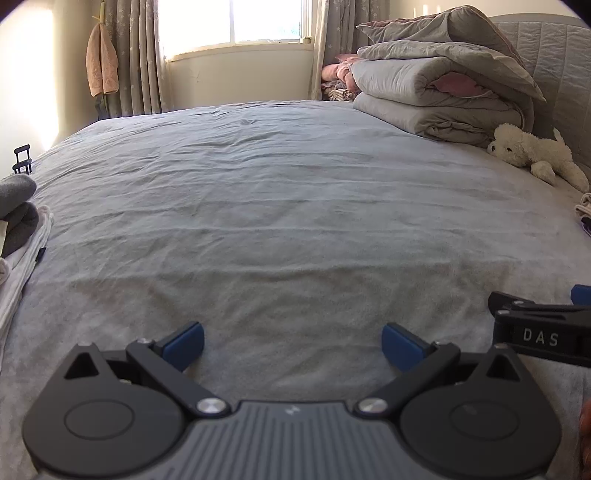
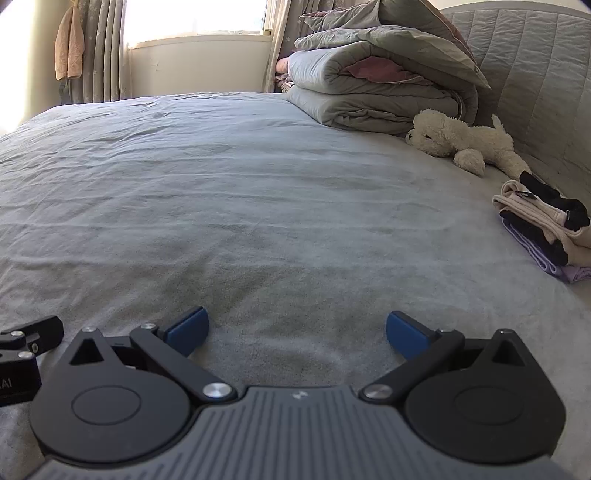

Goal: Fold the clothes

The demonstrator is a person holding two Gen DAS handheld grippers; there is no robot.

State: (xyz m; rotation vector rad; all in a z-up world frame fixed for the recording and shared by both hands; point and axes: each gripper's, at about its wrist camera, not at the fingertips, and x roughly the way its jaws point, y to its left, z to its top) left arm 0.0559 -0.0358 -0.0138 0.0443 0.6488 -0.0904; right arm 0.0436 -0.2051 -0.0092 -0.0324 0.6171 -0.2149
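Beige-purple clothes pile [image 2: 546, 229] far right – both grippers [image 1: 291, 345] [image 2: 297, 334] wide, empty.

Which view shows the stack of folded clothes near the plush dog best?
The right wrist view: the stack of folded clothes lies in full at the right edge, with beige, black and lilac layers, just in front of the plush dog. The left wrist view catches only a sliver of it at its right border.

A bedroom in a home; a wide bed [image 1: 277, 192] under a wrinkled grey sheet fills the view; folded quilts [image 2: 376, 77] and a white plush dog [image 2: 458, 142] lie by the padded headboard [image 2: 528, 74]; starred curtains [image 1: 129, 55] flank a sunlit window [image 1: 232, 22].
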